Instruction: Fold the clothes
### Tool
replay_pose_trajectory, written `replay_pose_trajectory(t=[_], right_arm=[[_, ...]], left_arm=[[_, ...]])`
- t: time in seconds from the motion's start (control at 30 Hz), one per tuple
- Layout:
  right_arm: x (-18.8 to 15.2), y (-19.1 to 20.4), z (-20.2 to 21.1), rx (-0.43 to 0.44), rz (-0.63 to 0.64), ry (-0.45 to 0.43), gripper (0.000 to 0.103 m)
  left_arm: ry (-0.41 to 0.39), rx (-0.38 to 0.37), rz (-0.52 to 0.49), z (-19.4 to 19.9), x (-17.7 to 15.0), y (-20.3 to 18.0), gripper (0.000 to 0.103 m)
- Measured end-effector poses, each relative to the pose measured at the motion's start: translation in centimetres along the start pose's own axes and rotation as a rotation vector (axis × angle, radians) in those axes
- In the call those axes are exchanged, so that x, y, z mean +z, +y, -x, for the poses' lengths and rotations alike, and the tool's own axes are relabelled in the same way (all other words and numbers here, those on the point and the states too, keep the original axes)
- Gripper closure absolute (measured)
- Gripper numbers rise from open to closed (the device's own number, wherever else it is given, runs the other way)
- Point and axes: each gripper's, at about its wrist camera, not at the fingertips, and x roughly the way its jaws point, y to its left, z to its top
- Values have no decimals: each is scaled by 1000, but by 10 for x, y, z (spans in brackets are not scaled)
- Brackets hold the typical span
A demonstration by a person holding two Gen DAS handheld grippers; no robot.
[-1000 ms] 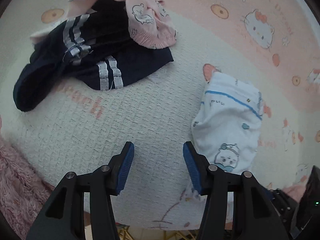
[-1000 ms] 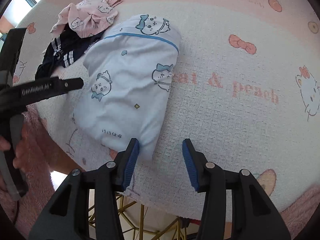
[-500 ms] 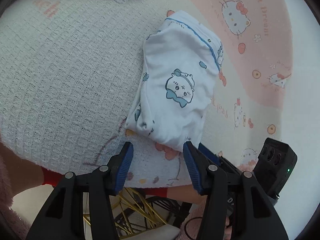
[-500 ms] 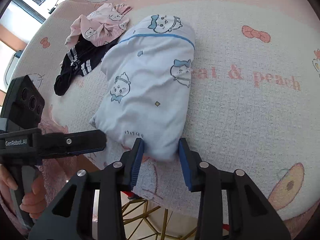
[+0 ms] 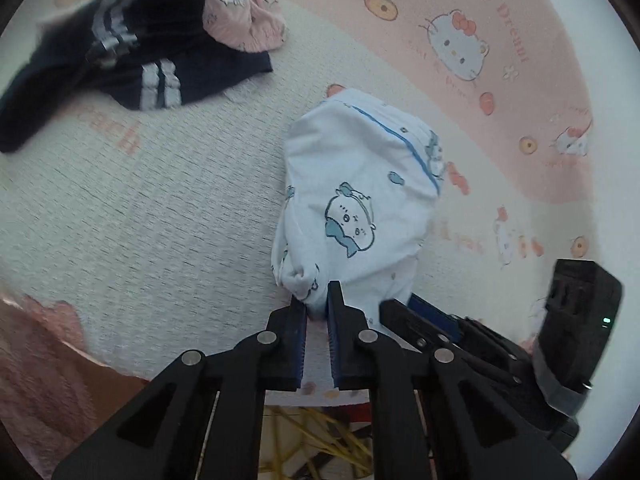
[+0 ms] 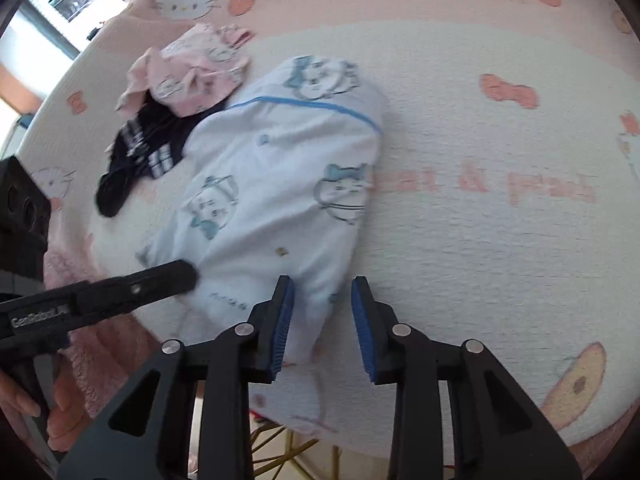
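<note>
One white cartoon-print garment (image 5: 360,200) on the blanket (image 5: 160,220), its near corner pinched tight in the left gripper (image 5: 317,308), right gripper (image 6: 322,312) wide around its other near corner, two more garments beyond: one navy striped garment (image 5: 160,72), one pink garment (image 5: 240,12)

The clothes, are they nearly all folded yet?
Not yet. The white garment already looks folded into a bundle on the blanket. In hand: the left gripper has its jaws shut on the bundle's near edge, while the right gripper is open around the near corner. Left: the dark garment and pink garment lie in a crumpled heap, untouched.
</note>
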Motion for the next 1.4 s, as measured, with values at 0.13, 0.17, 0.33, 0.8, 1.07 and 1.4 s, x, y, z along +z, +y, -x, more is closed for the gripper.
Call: replay_pose_trajectory(t=[0.13,0.17,0.33,0.8,1.07,1.4], right_arm=[[10,3,12,-37,22,-42,73],[13,4,15,-46,28,-53,73],[25,8,31,-91,55,-106,61],[75,1,-25,60,151,58,57],[30,-18,22,193,-126,179,68],[20,42,53,-40,204,-39,66]], left_arm=[[-30,98,-28,19,19,12,93],[-30,86,-11,20,22,17,93],[18,-36,100,2,15,30,85],[31,-125,175,-20,18,30,81],[96,-59,-2,-4,60,18,81],[39,-109,-134,-9,46,-9,80]])
